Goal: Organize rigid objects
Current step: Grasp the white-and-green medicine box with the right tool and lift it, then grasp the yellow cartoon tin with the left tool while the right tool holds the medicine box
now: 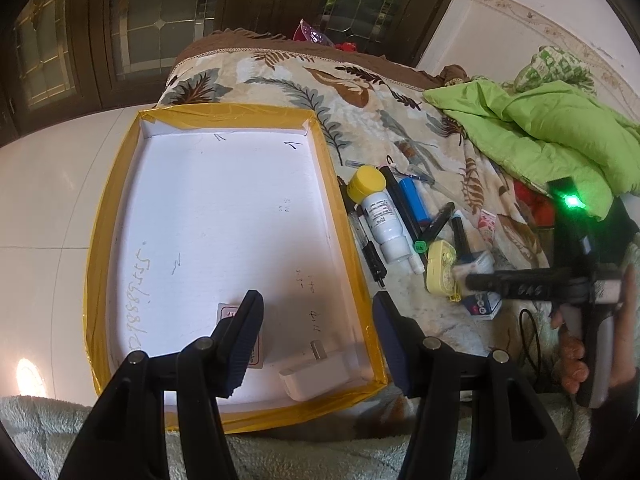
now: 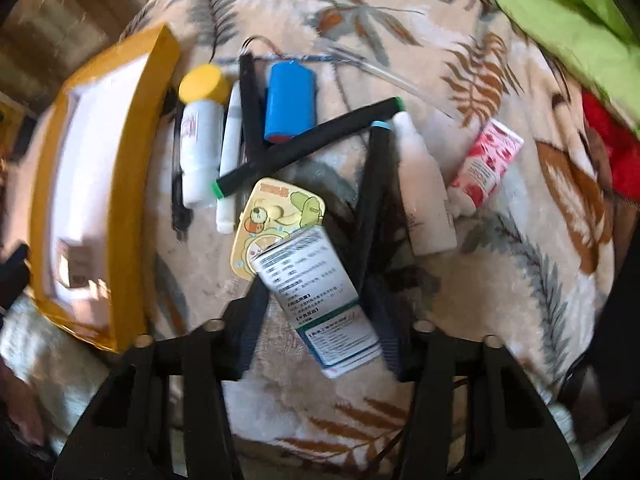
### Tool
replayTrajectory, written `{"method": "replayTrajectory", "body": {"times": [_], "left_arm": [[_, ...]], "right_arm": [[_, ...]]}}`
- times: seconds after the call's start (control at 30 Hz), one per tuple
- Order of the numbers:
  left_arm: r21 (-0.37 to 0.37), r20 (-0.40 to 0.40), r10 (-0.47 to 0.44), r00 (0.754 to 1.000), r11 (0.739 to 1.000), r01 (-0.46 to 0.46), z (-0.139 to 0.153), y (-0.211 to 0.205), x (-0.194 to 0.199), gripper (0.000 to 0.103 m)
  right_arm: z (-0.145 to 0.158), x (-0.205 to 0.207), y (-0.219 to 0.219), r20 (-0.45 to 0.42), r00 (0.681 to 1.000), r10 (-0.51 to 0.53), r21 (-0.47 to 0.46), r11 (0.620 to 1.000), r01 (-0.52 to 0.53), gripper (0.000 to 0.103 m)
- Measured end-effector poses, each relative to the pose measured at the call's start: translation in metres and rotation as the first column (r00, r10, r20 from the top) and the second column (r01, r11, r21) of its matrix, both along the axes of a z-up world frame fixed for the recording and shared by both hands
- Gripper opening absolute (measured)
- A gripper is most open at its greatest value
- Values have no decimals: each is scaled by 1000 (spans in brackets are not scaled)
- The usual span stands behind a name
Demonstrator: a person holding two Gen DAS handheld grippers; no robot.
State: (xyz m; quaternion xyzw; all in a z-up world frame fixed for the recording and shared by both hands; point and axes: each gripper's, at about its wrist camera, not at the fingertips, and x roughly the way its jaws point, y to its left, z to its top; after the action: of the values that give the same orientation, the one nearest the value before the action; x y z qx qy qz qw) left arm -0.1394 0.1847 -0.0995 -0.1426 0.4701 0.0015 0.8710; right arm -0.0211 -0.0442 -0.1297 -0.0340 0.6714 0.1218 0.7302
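Note:
A yellow-edged white tray (image 1: pixel 120 216) lies on a leaf-patterned blanket; inside it sit a white charger plug (image 1: pixel 316 372) and a small card (image 1: pixel 228 312). My left gripper (image 1: pixel 320 340) is open and empty over the tray's near right corner. In the right wrist view my right gripper (image 2: pixel 316 304) is open, its fingers either side of a white medicine box (image 2: pixel 316 300), not closed on it. Beside it lie a yellow cartoon tin (image 2: pixel 272 220), a yellow-capped white bottle (image 2: pixel 200 136), a blue cylinder (image 2: pixel 290 100), black markers (image 2: pixel 308 140), a white spray bottle (image 2: pixel 424 192) and a pink tube (image 2: pixel 486 160).
A green quilt (image 1: pixel 540 128) is bunched at the far right of the blanket. The tray (image 2: pixel 136 184) stands left of the object pile. Pale floor tiles (image 1: pixel 48 184) and dark wooden doors lie beyond. The right gripper with a green light (image 1: pixel 572 202) shows in the left wrist view.

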Motion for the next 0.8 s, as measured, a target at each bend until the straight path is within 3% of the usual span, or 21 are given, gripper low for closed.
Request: {"method": "replayTrajectory", "body": {"times": [0.23, 0.33, 0.4, 0.43, 0.57, 0.7, 0.8], "left_arm": [[-8, 8, -11, 1000, 1000, 11, -1, -4, 1, 57], [-13, 14, -54, 998, 998, 54, -1, -20, 0, 57], [17, 17, -81, 997, 997, 81, -2, -32, -2, 57], [39, 17, -94, 995, 995, 94, -2, -39, -2, 60], [120, -1, -139, 990, 983, 138, -5, -66, 7, 64], [133, -56, -195, 979, 971, 200, -12, -105, 32, 65], [111, -92, -207, 974, 970, 217, -22, -123, 56, 66]], "right_arm": [[21, 8, -30, 1, 977, -212, 132, 969, 210, 40], [32, 26, -33, 3, 918, -396, 216, 897, 386, 40], [36, 38, -34, -6, 884, -467, 301, 842, 447, 40], [36, 40, -37, -17, 873, -487, 333, 821, 464, 40], [40, 34, -50, -14, 863, -505, 341, 809, 479, 40], [51, 31, -72, -29, 838, -545, 425, 752, 504, 40], [53, 30, -81, -30, 831, -555, 452, 734, 506, 40]]}}
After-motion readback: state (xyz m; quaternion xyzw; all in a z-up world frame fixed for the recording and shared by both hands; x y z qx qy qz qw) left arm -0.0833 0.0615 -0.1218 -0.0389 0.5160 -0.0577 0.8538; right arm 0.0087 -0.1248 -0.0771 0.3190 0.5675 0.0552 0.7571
